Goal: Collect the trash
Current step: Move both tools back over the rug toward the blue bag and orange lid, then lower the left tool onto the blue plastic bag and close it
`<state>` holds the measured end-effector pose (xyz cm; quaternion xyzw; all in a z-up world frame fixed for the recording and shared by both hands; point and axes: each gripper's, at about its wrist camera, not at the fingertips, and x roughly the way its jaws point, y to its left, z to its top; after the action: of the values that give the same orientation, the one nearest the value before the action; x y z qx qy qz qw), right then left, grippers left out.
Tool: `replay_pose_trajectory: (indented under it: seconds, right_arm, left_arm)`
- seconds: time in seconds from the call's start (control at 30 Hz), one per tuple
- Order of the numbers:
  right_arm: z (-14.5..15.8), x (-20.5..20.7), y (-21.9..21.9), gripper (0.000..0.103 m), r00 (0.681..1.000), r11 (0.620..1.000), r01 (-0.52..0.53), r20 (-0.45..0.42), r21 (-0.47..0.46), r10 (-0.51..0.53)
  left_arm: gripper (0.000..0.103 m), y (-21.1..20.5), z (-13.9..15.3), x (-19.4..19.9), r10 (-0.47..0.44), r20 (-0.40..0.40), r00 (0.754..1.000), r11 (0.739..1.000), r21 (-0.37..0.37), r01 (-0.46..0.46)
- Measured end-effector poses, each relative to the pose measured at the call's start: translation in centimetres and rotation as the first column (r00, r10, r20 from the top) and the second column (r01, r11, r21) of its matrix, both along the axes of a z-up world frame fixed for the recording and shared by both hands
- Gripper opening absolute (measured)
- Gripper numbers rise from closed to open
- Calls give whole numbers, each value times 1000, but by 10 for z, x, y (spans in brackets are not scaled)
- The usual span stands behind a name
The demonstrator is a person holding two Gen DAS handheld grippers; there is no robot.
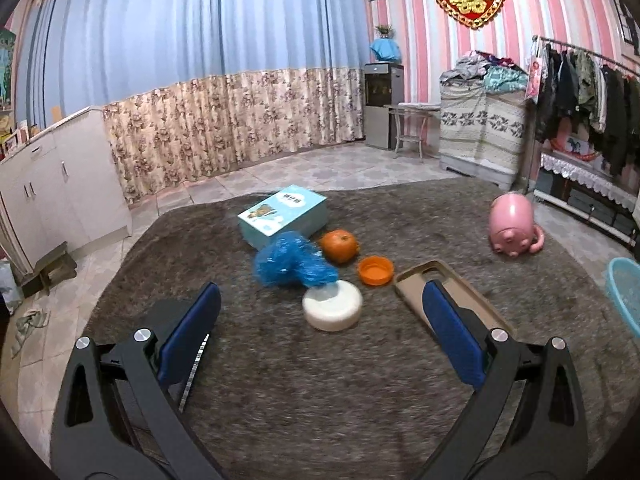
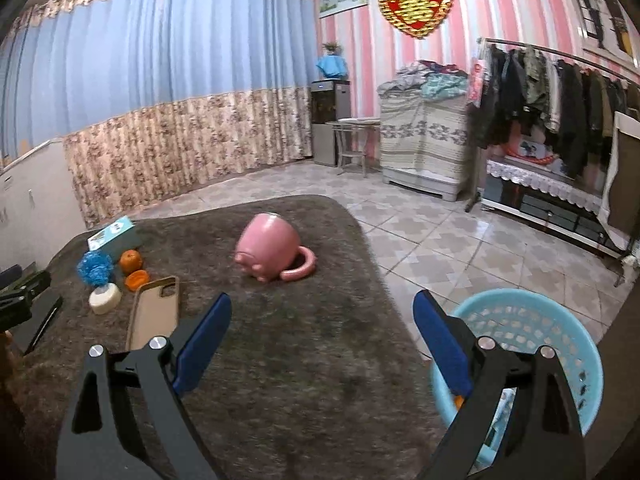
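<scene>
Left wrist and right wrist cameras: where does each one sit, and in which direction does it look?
Left wrist: on the left gripper, above the brown rug, facing the white puck and blue tinsel; both open fingers show.
Right wrist: on the right gripper, further right, facing the pink mug and blue basket; both open fingers show.
Shared: mug, phone case, orange, curtain wall.

cup (image 2: 272,247) on rug (image 2: 304,340), basket (image 2: 560,320) right beside rug
</scene>
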<state>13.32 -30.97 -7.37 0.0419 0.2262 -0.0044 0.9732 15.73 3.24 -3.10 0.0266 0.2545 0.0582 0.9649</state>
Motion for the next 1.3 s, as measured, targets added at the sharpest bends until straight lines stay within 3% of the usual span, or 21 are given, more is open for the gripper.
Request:
replay_pose_trajectory:
  seconds: [0.37,0.53,0.67,0.83,1.1,1.17,1.3]
  right_arm:
    - [-5,39,62,95,991,991,-125,-43,-50,123]
    - [-10,68,98,98,981,978,-185,-78,-92,178]
    - [-8,96,117,98,978,976,-196,-88,-99,187]
    - [-8,127,129,98,972,976,-213,-114,-37,207]
    - [-31,137,156,98,951,963,-268,-167,-34,259]
    - [-37,139,165,98,947,960,-279,-179,-38,268]
    - [-47,142,179,98,934,951,-308,-199,-28,296]
  left_arm:
    - [98,50,-2,17,65,-3,998,997,-33,-65]
    - [98,70,-11,40,67,-61,996,995,-64,-71]
    - [98,71,-18,62,61,-90,994,997,-41,-65]
    - [98,62,-29,96,30,-130,991,998,-44,-36]
    - [97,55,-52,131,39,-169,985,999,-2,-40]
    - [86,55,-57,135,37,-183,982,999,4,-37]
    - [49,60,-65,138,-21,-223,975,998,-62,8]
